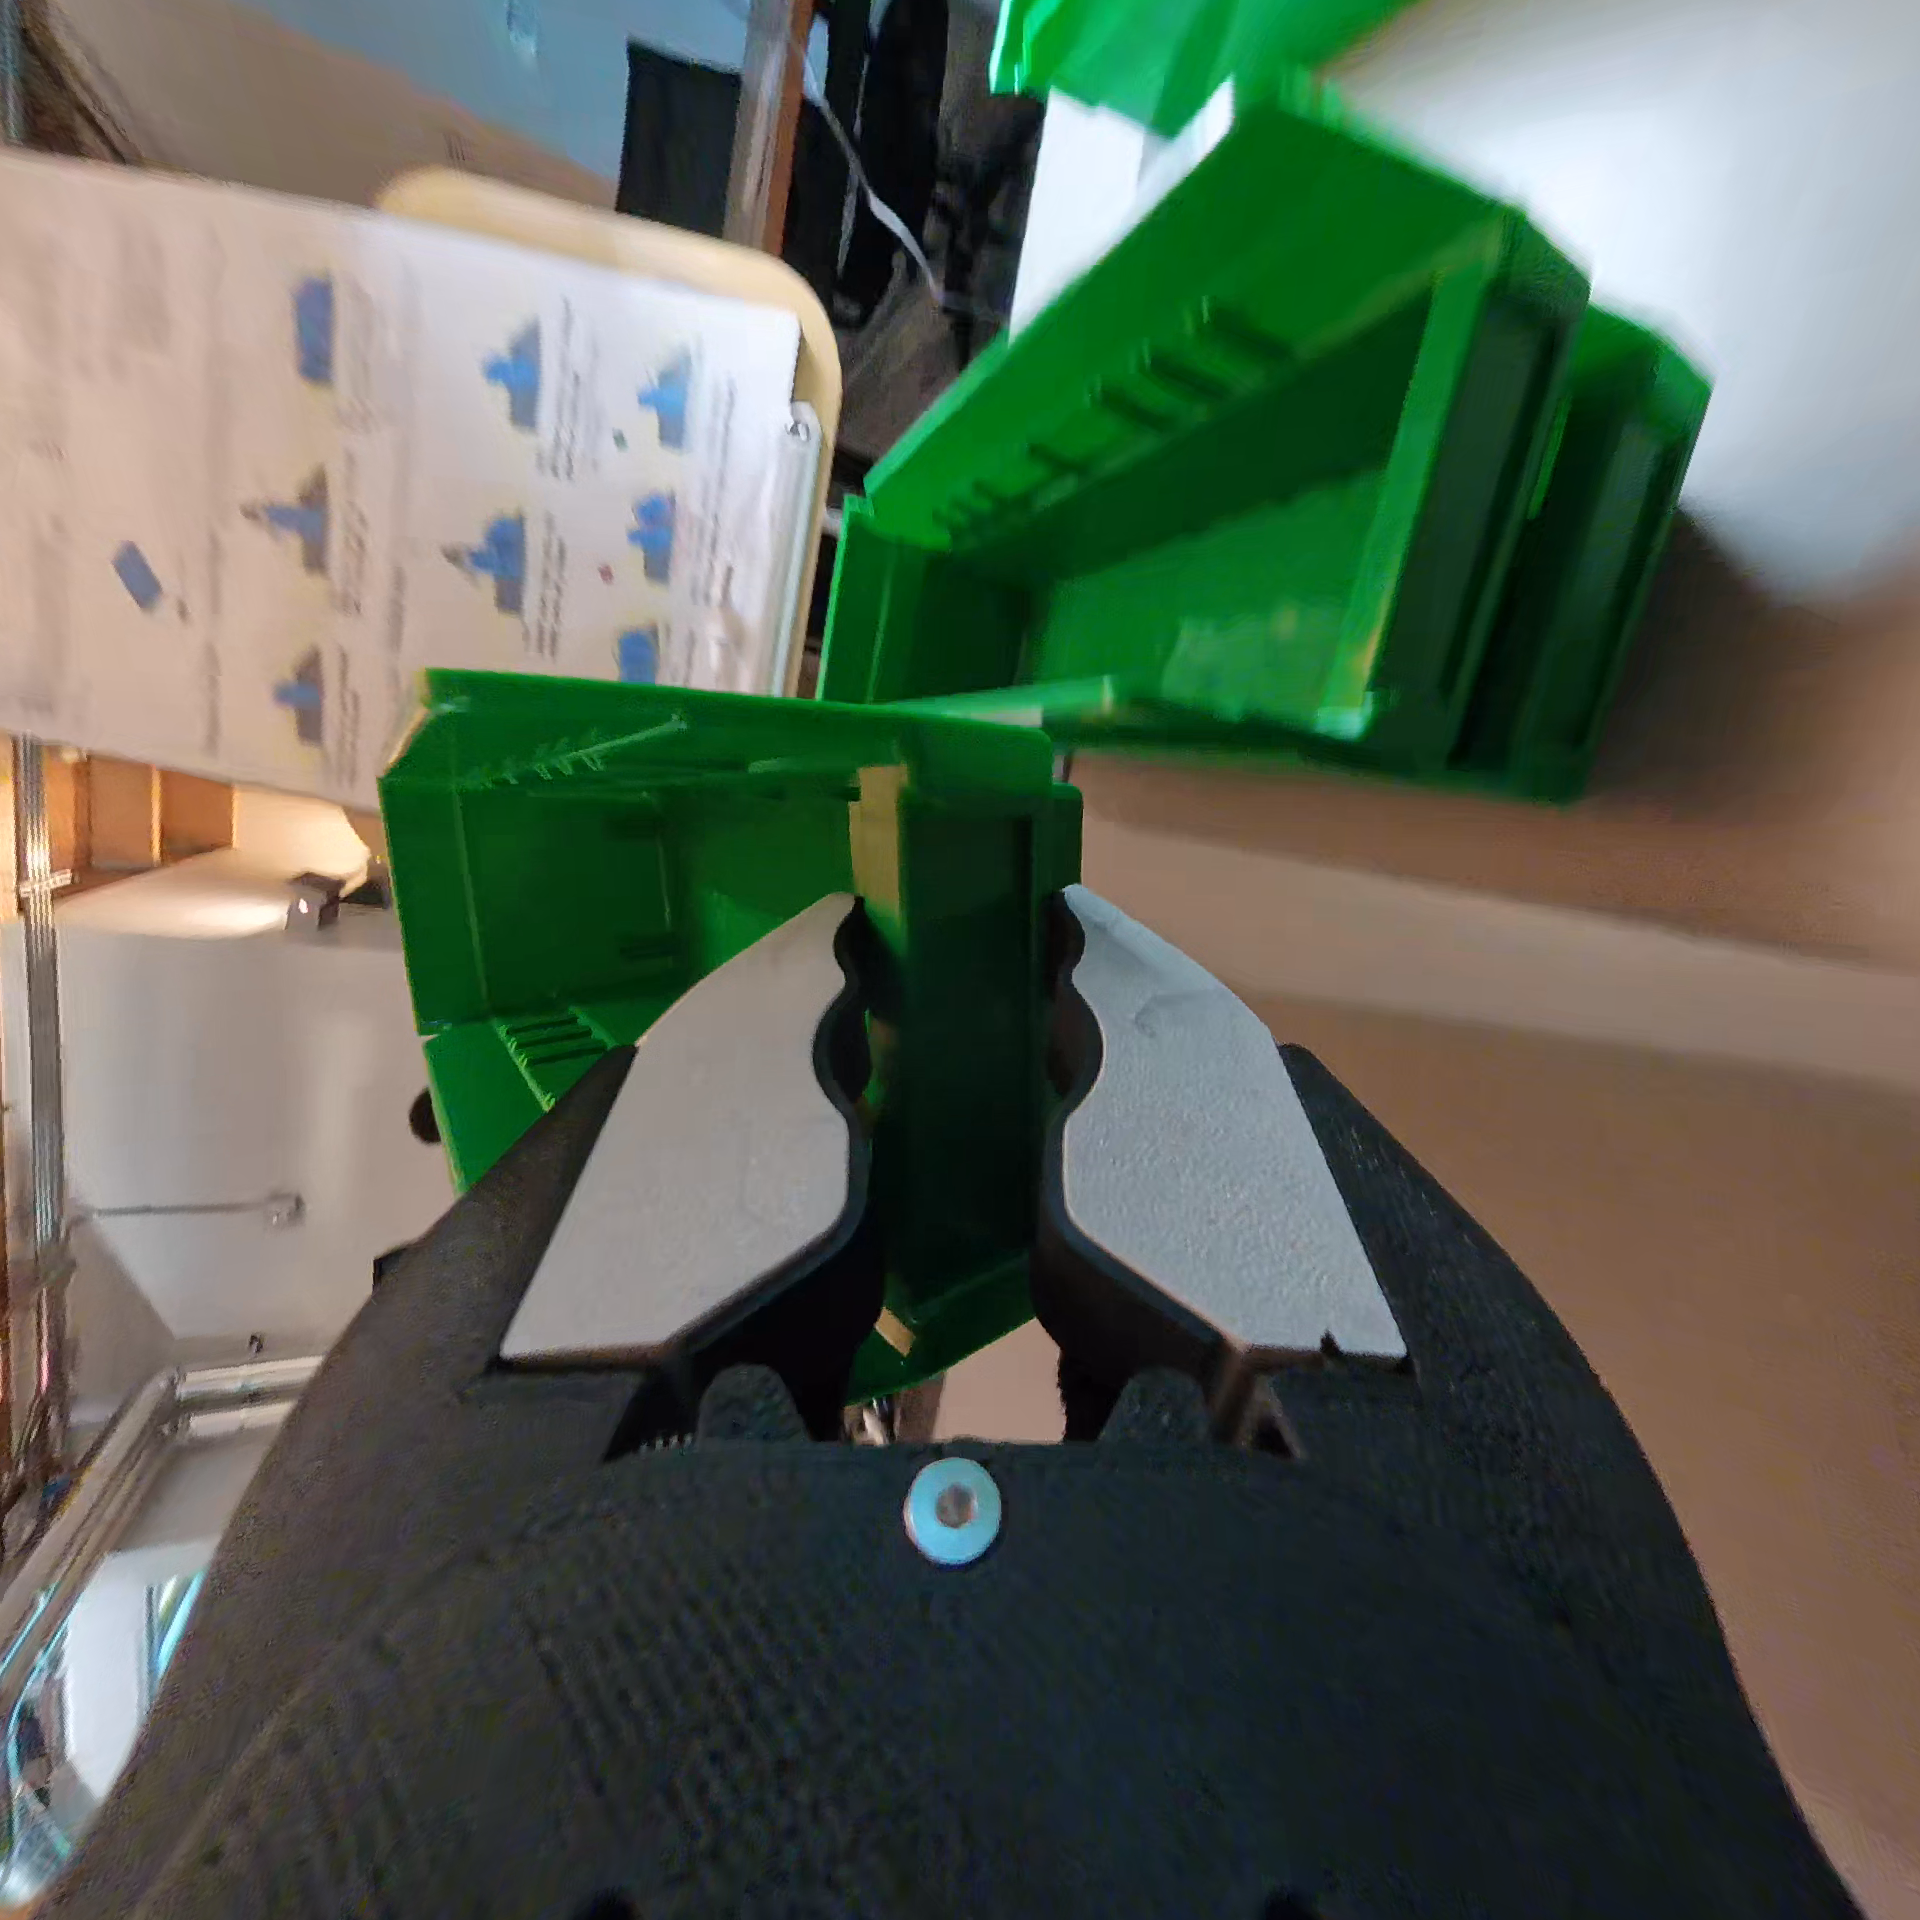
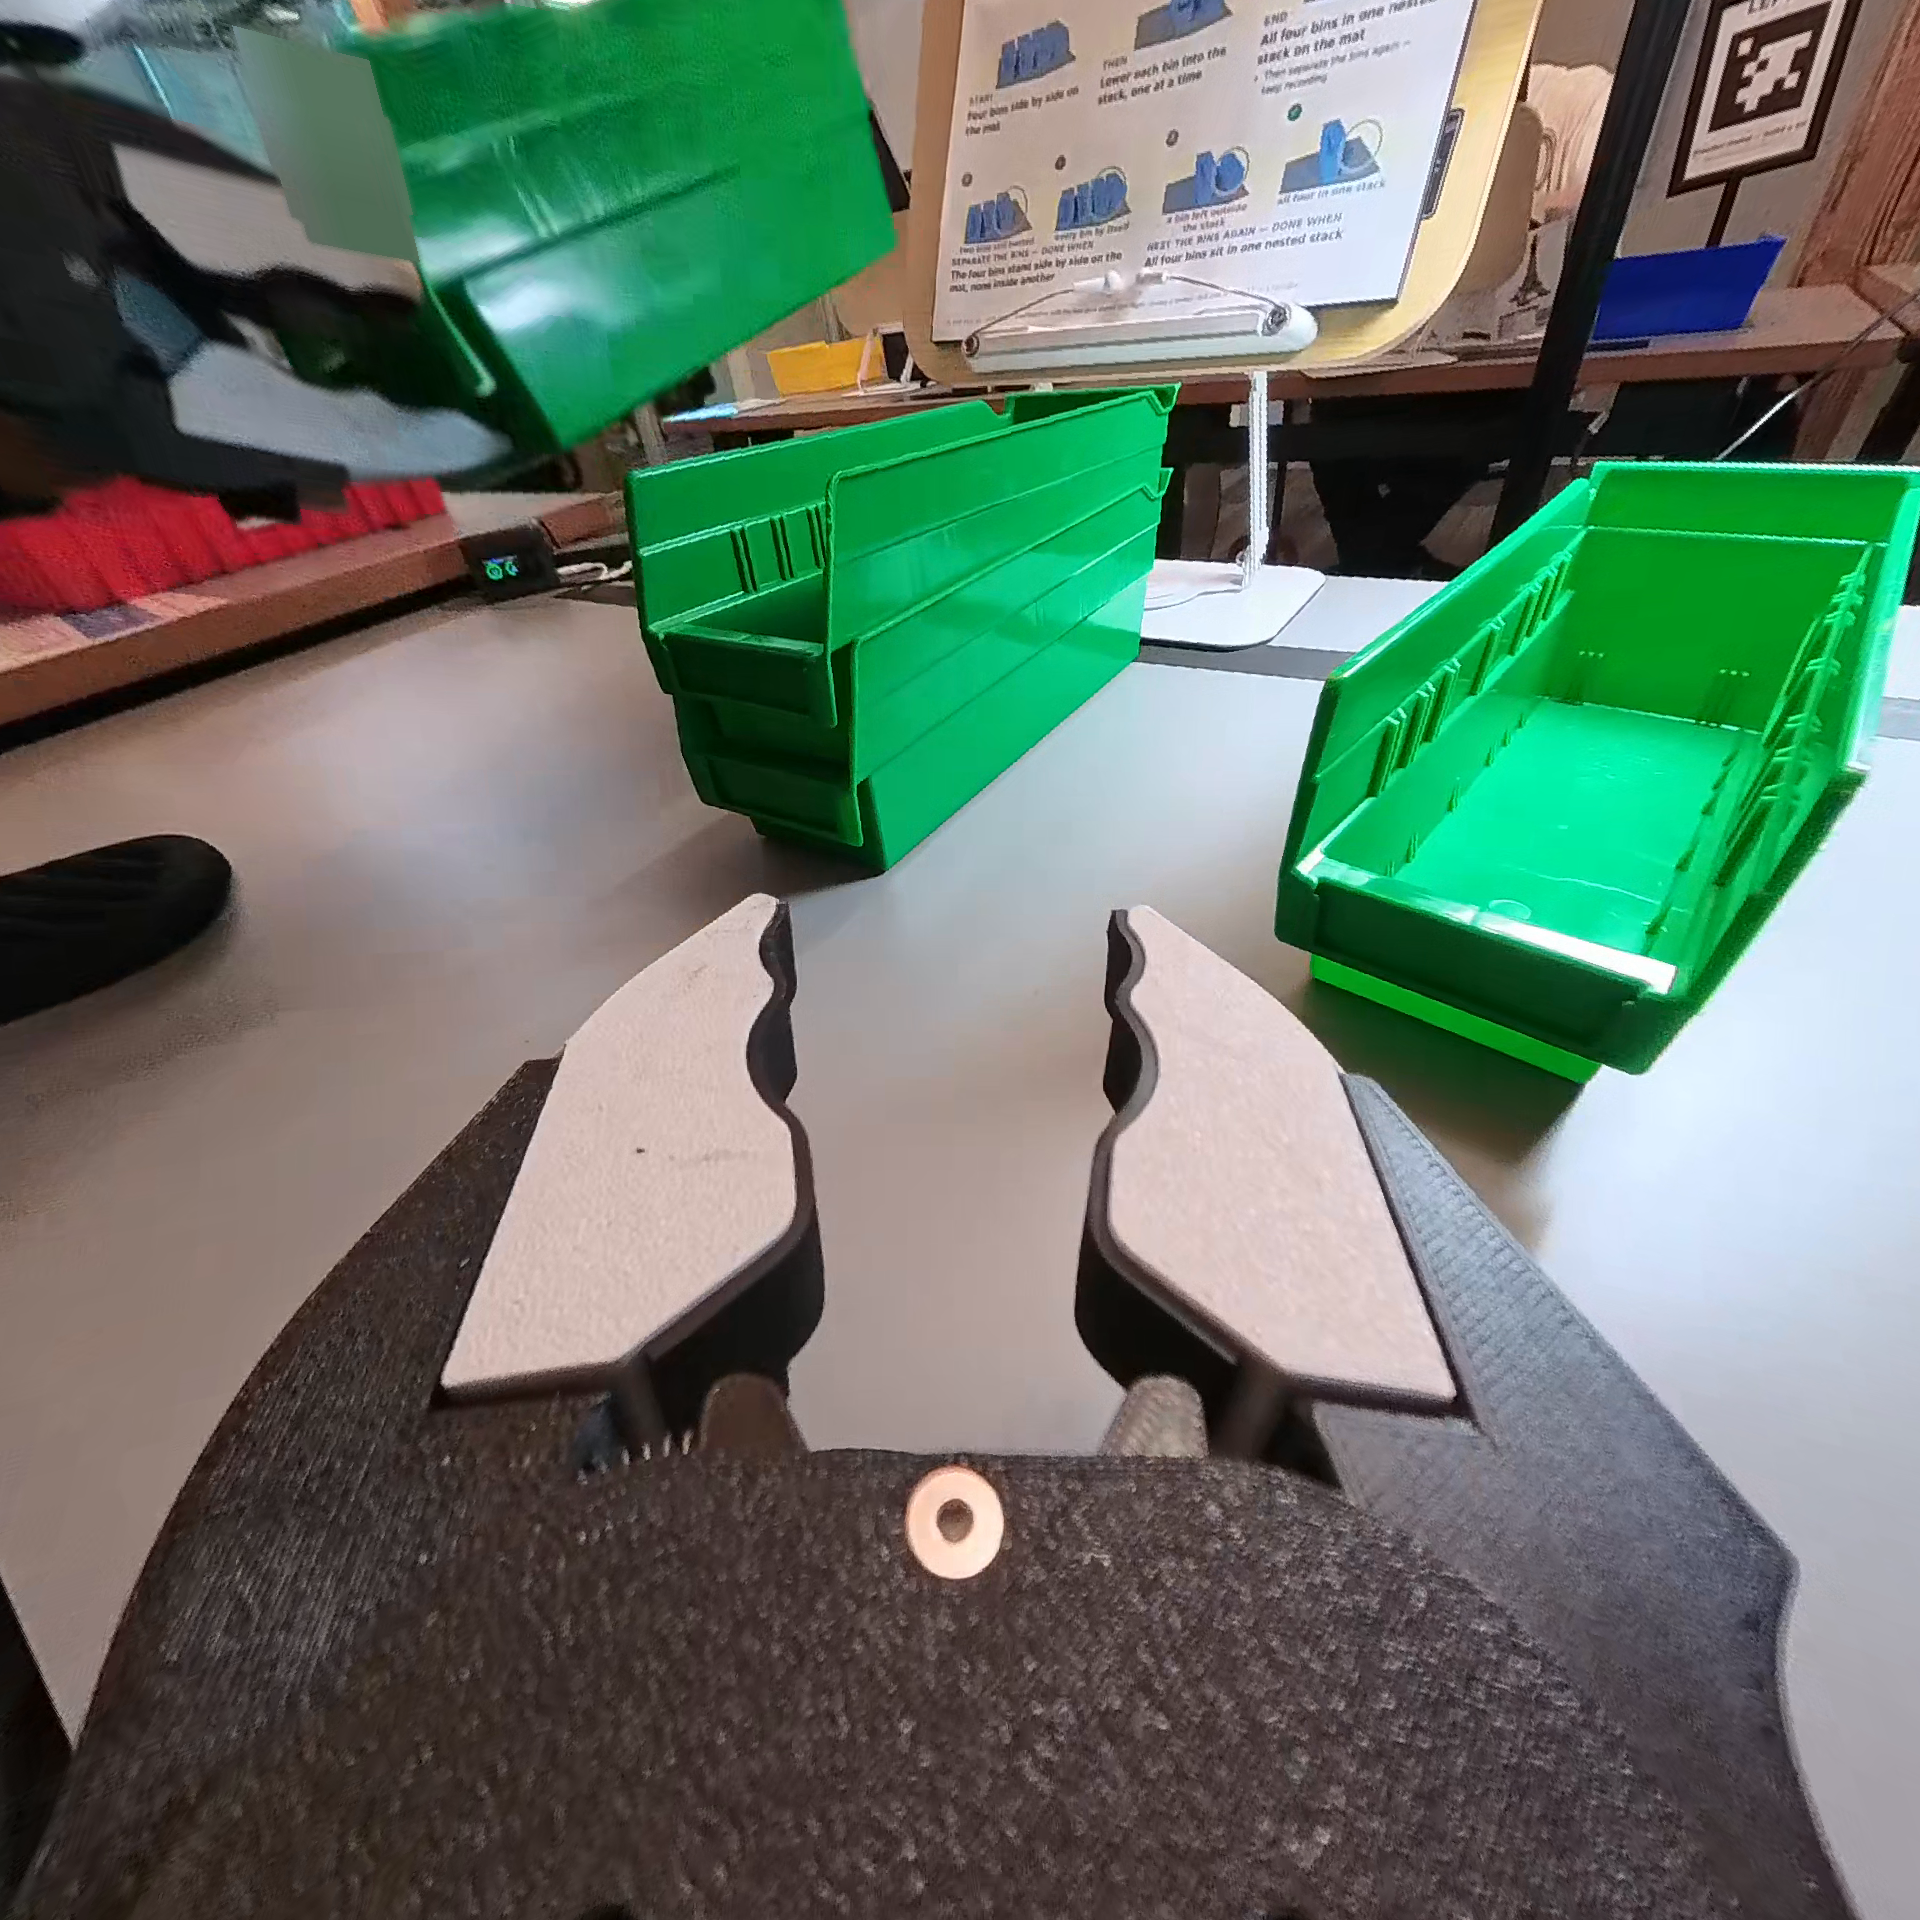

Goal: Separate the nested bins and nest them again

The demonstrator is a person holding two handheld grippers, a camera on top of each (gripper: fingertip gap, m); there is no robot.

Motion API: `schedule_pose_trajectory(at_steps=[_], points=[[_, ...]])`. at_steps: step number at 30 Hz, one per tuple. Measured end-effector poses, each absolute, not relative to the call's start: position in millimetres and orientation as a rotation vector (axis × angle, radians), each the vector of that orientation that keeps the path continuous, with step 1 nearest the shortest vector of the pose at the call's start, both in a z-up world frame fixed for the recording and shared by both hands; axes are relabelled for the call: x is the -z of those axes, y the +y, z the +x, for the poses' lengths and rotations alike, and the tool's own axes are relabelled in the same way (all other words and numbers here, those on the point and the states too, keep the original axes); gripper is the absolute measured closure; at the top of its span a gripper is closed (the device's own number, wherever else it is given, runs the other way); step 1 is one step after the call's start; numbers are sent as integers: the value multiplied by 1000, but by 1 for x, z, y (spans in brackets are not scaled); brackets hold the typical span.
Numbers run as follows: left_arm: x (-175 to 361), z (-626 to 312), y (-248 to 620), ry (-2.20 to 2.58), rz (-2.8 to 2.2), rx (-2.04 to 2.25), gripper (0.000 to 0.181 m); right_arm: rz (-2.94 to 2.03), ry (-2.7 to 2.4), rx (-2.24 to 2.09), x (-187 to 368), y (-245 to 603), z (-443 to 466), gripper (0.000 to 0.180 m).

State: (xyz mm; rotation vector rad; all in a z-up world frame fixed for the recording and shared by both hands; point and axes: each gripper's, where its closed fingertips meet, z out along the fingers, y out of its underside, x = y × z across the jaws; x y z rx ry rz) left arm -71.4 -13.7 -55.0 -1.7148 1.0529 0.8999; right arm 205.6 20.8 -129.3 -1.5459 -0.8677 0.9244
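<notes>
One bin lifted clear, two nested, one apart.
Upper left, my left gripper (image 2: 312,343) pinches the raised bin (image 2: 623,208) by its wall; mid-frame the nested bins (image 2: 935,623) wait; right, the single bin (image 2: 1558,810). My right gripper (image 2: 951,997) is spread, empty.

Green bins (image 2: 904,623), grey table (image 2: 416,831), black-and-white marker (image 2: 1766,73).

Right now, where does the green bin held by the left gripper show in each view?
Left wrist view: the held bin sits centre, its wall clamped in the left gripper.
Right wrist view: it hangs upper left, lifted off the table.
Shared landmark: the instruction sheet.
</notes>
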Motion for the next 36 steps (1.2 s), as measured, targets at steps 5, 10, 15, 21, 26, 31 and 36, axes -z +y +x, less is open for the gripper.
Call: schedule_pose_trajectory(at_steps=[5, 10, 15, 21, 26, 31, 36], points=[[34, -11, 13, 1117, -1690, -784, 149, -1528, -864, -907, 127, 20, 207, 124], [60, 16, 40, 1169, -1804, -727, 148, -1562, -825, -762, 130, 32, 215, 117], [93, 21, 55, 1203, -1889, -666, 148, -1585, -791, -658, 131, 41, 223, 112], [129, 9, 63, 1302, -1872, -721, 147, -1596, -807, -617, 135, 42, 221, 112], [108, 20, 49, 1153, -1777, -602, 133, -1598, -814, -595, 136, 42, 221, 112], [71, 30, 7, 868, -1692, -244, 132, -1602, -826, -550, 135, 45, 223, 111], [65, 6, -44, 547, -1681, 126, 132, -1610, -863, -468, 134, 58, 231, 111]])
